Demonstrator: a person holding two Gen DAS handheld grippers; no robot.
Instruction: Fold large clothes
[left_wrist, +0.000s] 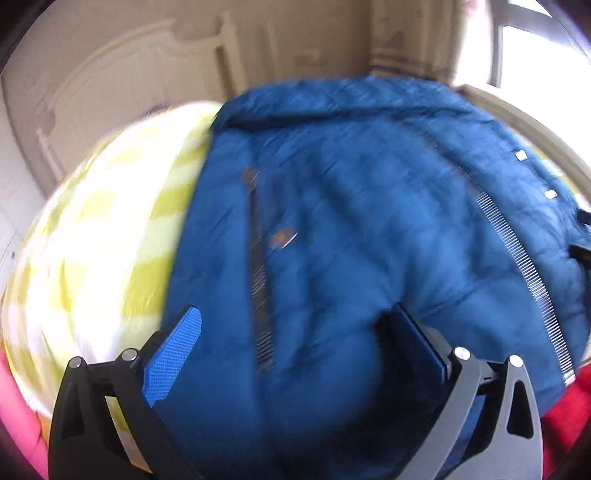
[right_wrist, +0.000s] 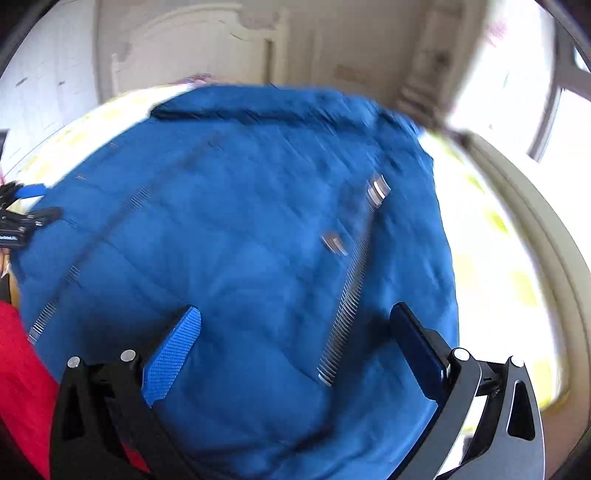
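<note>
Puffy quilted blue jacket (left_wrist: 351, 229) on checked bedspread (left_wrist: 110, 229) — both grippers (left_wrist: 295, 347) (right_wrist: 299, 343) gape wide, empty.

Blur and cut-offs across both wrist views

The blue jacket (left_wrist: 332, 221) was motion-smeared, its lower hem cut by the frame; the bed's (left_wrist: 110, 229) cover pattern was washed out and blurred.

Open left claw (left_wrist: 291, 343) over blue jacket (left_wrist: 351, 206)

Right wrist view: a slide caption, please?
Open right hand-held gripper above a blue quilted jacket spread on a bed.
</note>
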